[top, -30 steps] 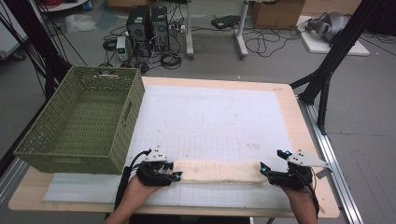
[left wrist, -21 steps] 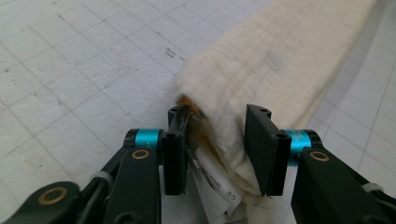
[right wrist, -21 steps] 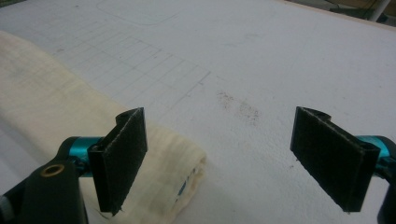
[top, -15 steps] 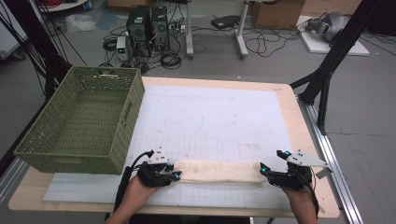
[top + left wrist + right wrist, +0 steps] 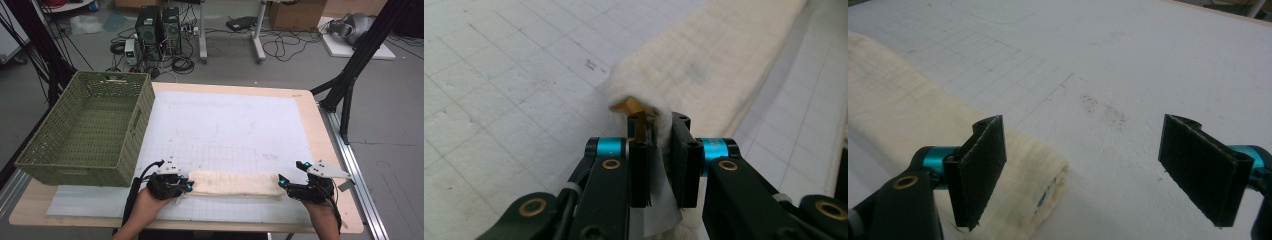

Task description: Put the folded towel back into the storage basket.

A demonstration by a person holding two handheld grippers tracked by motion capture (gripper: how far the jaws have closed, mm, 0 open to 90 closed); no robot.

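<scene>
towel [image 5: 235, 183] lies folded in a long strip along the near edge of the surface [image 5: 240, 120], right of the green basket [image 5: 85, 132]. left tongs [image 5: 658, 150] are clenched on its left end (cloth bunched between the pads). right tongs [image 5: 1098, 165] gape wide at its right end, one pad over the cloth.
</scene>
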